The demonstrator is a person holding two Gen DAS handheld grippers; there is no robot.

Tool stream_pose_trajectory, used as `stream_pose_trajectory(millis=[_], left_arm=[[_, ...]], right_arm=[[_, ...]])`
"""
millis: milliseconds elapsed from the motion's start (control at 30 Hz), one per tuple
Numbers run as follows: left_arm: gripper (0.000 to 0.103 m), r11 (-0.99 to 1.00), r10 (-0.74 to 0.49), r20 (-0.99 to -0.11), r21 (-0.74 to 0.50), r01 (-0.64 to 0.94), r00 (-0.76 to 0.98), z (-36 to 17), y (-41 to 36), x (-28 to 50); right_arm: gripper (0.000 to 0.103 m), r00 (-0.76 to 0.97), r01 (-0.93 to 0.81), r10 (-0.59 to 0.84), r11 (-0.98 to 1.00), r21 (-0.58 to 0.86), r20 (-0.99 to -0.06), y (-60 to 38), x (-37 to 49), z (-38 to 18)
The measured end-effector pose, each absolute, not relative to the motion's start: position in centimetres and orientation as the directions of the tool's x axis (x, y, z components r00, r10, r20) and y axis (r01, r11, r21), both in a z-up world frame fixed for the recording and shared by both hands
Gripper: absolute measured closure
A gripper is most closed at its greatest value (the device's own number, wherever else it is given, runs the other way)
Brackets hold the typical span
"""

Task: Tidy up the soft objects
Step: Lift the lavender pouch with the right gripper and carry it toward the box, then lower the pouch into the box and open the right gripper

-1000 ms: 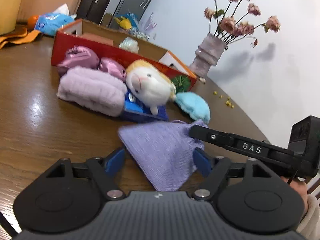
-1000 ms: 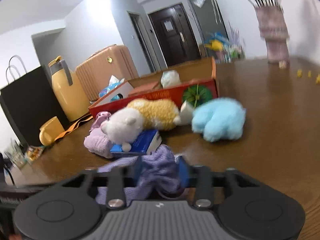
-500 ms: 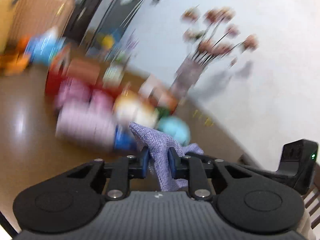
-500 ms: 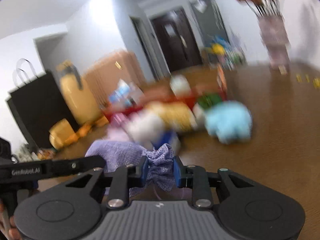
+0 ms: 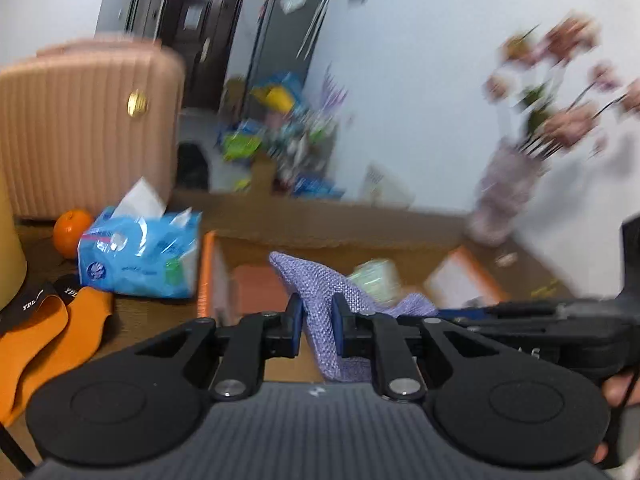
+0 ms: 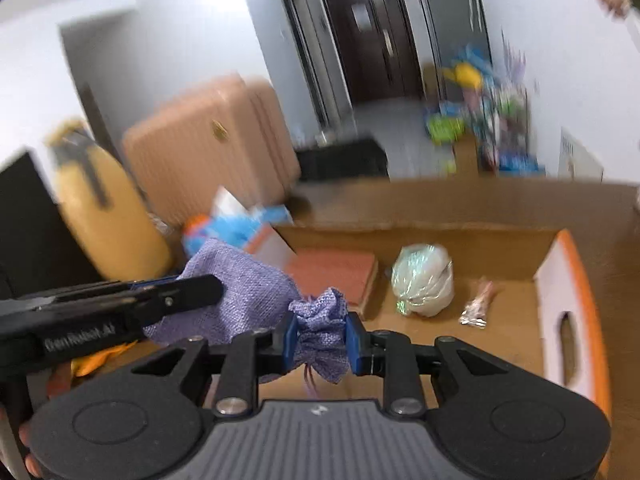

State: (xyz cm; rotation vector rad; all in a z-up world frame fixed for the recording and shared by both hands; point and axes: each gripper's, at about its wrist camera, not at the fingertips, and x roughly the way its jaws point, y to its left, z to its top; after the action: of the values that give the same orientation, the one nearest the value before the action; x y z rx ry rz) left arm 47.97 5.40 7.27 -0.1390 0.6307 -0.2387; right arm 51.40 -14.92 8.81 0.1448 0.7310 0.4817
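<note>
Item: lilac woven drawstring pouch (image 6: 240,284). A second ago flat on the desk before the orange-edged cardboard box (image 6: 568,300); now carried over the box. Left gripper (image 5: 316,326) fingers just closed, pinching its corner; right gripper (image 6: 322,340) pinching its gathered neck. Judged ready for lowering inside.

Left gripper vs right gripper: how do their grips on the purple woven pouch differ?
The left gripper pinches a flat, thin edge of the purple woven pouch; the right gripper clamps its bunched, gathered end. Left jaws stand nearly together; right jaws wider. Both are shut on the pouch, above the cardboard box.
</note>
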Motion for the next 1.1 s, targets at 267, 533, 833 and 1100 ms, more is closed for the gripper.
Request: stream_pose_trajectory(millis=[267, 533, 833, 1100], left_arm=[[0.065, 0.972, -0.237, -0.558, -0.143, 0.189, 0.795, 4.7, 6.7, 49.5], [0.063, 0.987, -0.156, -0.499, -0.056, 0.148, 0.852, 7.5, 7.7, 46.7], [0.021, 0.997, -0.068, -0.352, 0.017, 0.079, 0.934, 12.7, 9.2, 38.1], [0.007, 0.998, -0.061, -0.275, 0.001, 0.063, 0.959, 14.3, 8.3, 32.0]], right_arm=[[0.072, 0.565, -0.243, 0.404, 0.915, 0.323, -0.719, -12.9, 57.3, 4.7], [0.060, 0.625, -0.267, 0.417, 0.908, 0.322, -0.660, -15.2, 54.4, 7.6], [0.029, 0.820, -0.278, 0.329, 0.944, 0.176, -0.469, -22.6, 44.7, 14.9], [0.026, 0.891, -0.252, 0.293, 0.954, 0.159, -0.347, -25.7, 37.6, 16.4]])
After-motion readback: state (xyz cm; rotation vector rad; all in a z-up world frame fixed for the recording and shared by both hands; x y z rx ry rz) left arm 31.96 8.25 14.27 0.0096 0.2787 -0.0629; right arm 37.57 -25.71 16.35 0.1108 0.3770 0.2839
